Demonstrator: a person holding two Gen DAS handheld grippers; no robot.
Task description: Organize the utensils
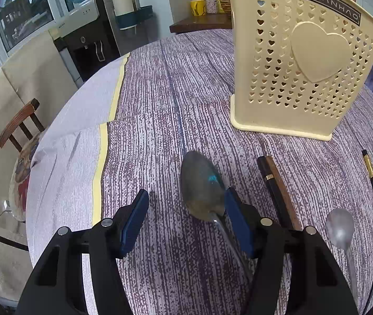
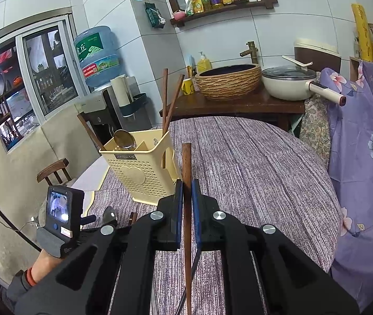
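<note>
**Spoon under the left claw, chopstick pinched in the right**

At the far left, the left gripper [image 1: 186, 204] sits low over the striped tablecloth [image 1: 160, 105] with its jaws spread wide and nothing held. The large steel spoon [image 1: 202, 186] lies between them, bowl pointing away; its handle runs back beside the right-hand blue pad, and I cannot tell whether the two touch. This spoon looks stiff, fairly light and slick, so the flat handle just behind the bowl seems the best place to pinch; the rounded bowl would likely slide out of the pads.

Just to the right lie two dark chopsticks [image 1: 275, 186] side by side, then a smaller spoon [image 1: 340, 228], then a thin black chopstick with a gold band [image 1: 372, 183] near the edge. Behind them all stands the cream perforated holder [image 1: 304, 60], upright on the cloth.

From the right wrist view, the holder [image 2: 136, 173] already carries a spoon and several brown chopsticks in its compartments. The right gripper [image 2: 187, 197] is clamped on a brown wooden chopstick [image 2: 186, 157], held mid-shaft, tip poking forward, just right of the holder. The stick is rigid, very light and thin; a mid-shaft grip probably lets it pivot, so a steady descent into a slot seems wise.
</note>
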